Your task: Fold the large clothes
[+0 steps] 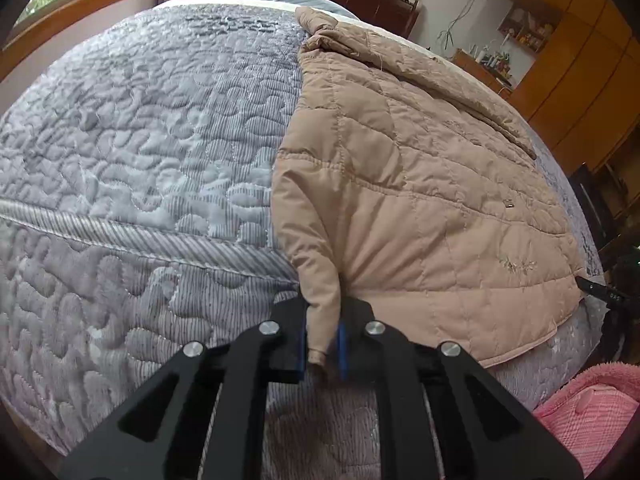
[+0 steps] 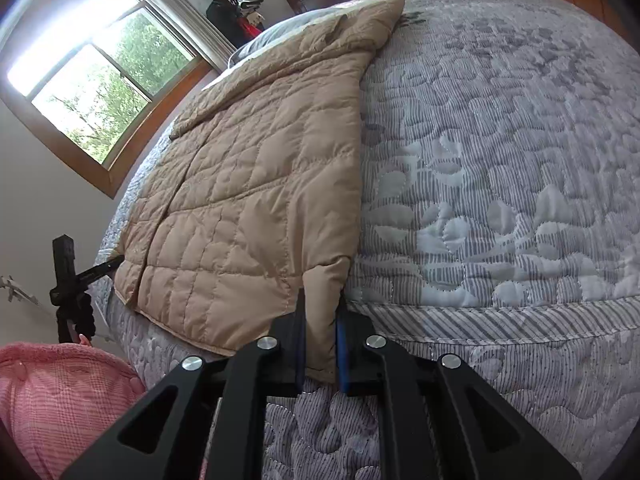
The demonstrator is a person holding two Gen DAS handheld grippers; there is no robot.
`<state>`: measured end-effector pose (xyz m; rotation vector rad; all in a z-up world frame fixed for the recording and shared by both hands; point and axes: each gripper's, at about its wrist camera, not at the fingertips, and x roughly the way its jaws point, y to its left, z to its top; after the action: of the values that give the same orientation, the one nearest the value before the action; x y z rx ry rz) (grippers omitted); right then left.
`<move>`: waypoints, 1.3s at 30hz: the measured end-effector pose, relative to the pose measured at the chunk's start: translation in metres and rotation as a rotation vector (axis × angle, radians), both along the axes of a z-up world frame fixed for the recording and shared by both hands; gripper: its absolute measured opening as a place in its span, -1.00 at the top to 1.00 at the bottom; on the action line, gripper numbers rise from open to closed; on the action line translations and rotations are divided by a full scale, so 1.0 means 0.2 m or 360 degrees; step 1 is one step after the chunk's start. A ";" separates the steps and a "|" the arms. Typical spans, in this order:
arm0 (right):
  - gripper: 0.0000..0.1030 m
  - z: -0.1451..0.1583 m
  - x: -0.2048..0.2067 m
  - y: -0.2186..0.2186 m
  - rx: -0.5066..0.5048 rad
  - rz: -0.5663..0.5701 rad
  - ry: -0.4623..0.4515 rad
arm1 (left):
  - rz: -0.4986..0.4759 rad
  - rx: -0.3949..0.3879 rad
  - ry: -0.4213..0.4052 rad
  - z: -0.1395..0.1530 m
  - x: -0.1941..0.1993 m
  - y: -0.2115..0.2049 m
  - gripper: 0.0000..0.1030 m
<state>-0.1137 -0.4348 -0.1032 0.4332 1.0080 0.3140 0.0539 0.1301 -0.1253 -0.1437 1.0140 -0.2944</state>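
Fingers (image 1: 298, 336) of both grippers clamped on tan quilted coat (image 1: 420, 184) corners, atop grey bedspread (image 1: 140, 140).

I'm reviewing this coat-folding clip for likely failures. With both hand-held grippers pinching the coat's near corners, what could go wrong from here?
1. The left hand-held gripper pinches only a thin bunch of the beige quilted coat, so the smooth fabric may slip free.
2. The right hand-held gripper grips a similar narrow corner; uneven pulling could skew the fold.
3. Dragging may rumple the grey bedspread.

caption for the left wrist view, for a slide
Left gripper pinching a corner of the tan quilted jacket on the grey bedspread.
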 end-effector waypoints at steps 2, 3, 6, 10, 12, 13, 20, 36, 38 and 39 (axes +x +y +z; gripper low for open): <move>0.77 0.03 -0.02 0.01 -0.0018 0.0003 -0.0035 | -0.0017 0.0031 -0.0046 0.06 -0.03 -0.03 0.82; 0.77 0.07 -0.02 0.00 -0.0007 0.0007 -0.0072 | -0.0027 0.0028 -0.0069 0.09 -0.03 -0.04 0.82; 0.77 0.18 -0.03 -0.01 0.0010 0.0019 -0.0167 | -0.0060 -0.0032 -0.0149 0.20 -0.04 -0.04 0.83; 0.77 0.36 0.02 0.00 -0.0065 0.0049 -0.0275 | -0.0075 -0.0112 -0.0234 0.34 0.00 -0.05 0.83; 0.77 0.43 0.06 0.00 -0.0101 0.0059 -0.0303 | -0.0079 -0.0131 -0.0268 0.40 0.05 -0.06 0.83; 0.77 0.45 0.09 0.00 -0.0115 0.0063 -0.0308 | -0.0081 -0.0135 -0.0280 0.42 0.07 -0.07 0.83; 0.78 0.63 0.36 -0.07 -0.0129 0.0062 -0.0325 | -0.0083 -0.0150 -0.0355 0.58 0.40 -0.12 0.83; 0.78 0.73 1.34 -0.30 0.0046 -0.0119 -0.0118 | 0.0084 -0.0082 -0.0351 0.68 1.43 -0.32 0.84; 0.78 0.69 1.44 -0.34 0.0089 -0.0145 -0.0073 | 0.0109 -0.0087 -0.0318 0.64 1.54 -0.32 0.84; 0.78 0.67 1.48 -0.35 0.0105 -0.0153 -0.0050 | 0.0122 -0.0088 -0.0292 0.62 1.60 -0.33 0.84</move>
<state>0.1824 -0.5040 0.0306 0.5334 0.9449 0.2675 0.3735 0.0640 -0.0016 -0.2014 0.8170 -0.2607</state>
